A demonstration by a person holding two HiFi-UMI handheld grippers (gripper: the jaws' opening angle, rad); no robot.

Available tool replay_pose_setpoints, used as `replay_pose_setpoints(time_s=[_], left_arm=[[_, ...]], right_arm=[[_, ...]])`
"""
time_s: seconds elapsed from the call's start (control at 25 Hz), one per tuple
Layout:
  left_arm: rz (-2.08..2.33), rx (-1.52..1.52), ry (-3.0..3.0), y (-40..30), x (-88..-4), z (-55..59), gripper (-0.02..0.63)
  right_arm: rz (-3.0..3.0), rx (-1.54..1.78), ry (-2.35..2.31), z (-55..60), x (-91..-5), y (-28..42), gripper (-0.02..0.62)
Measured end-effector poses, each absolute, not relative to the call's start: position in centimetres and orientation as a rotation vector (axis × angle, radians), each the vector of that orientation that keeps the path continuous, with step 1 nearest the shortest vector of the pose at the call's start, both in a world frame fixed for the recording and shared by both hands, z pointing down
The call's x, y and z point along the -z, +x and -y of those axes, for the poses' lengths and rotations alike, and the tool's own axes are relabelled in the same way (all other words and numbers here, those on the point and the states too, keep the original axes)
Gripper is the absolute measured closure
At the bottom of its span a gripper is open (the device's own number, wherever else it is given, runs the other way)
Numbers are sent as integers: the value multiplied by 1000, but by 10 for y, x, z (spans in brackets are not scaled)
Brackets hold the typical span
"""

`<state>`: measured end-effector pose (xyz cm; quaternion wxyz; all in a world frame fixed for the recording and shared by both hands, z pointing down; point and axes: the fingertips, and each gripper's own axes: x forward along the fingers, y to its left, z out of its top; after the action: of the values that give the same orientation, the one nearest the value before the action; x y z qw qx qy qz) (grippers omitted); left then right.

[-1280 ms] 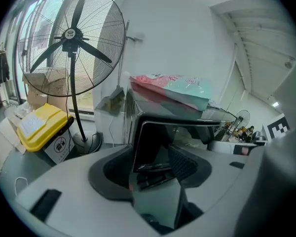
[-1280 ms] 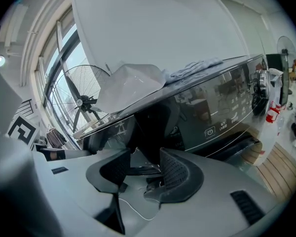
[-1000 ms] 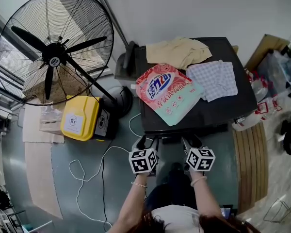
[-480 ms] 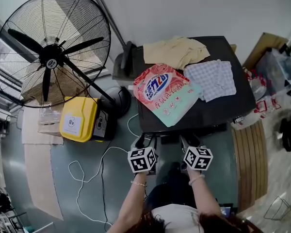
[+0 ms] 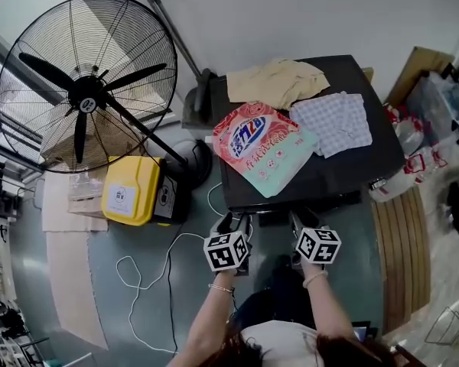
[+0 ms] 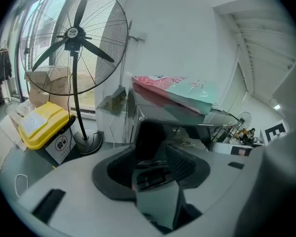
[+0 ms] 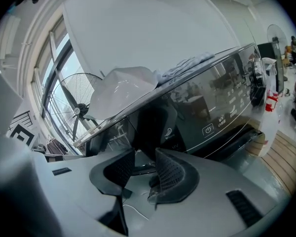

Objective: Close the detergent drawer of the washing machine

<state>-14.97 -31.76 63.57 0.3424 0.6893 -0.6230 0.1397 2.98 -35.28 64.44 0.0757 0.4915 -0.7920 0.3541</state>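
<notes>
L gripper [image 5: 234, 222] & R gripper [image 5: 304, 219] side by side at washer [image 5: 367, 159] front. Both sets of jaws apart, closing, pads pressing nothing. Detergent bag [image 5: 262, 145] atop washer.

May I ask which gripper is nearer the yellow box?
Left: the left gripper is right of the yellow box, the right gripper farther right. Both jaws are closing, nothing between them.

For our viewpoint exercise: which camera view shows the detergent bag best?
Head view: the bag lies face up, whole print visible. Left gripper view shows it edge-on; right gripper view, a glare-washed pale shape.
</notes>
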Motion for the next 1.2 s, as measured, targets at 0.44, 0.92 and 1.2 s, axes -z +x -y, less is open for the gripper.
replay_pose_setpoints(time_s=[0.44, 0.92, 1.2], left_arm=[[1661, -362, 1908, -147, -602, 297, 464], [1673, -319, 2068, -152, -553, 243, 548], [1674, -287, 2183, -154, -520, 218, 571]], right_arm=[[2473, -873, 1480, 330, -612, 28, 468], [2543, -635, 1453, 273, -552, 9, 518], [2574, -485, 1444, 244, -516, -3, 531]])
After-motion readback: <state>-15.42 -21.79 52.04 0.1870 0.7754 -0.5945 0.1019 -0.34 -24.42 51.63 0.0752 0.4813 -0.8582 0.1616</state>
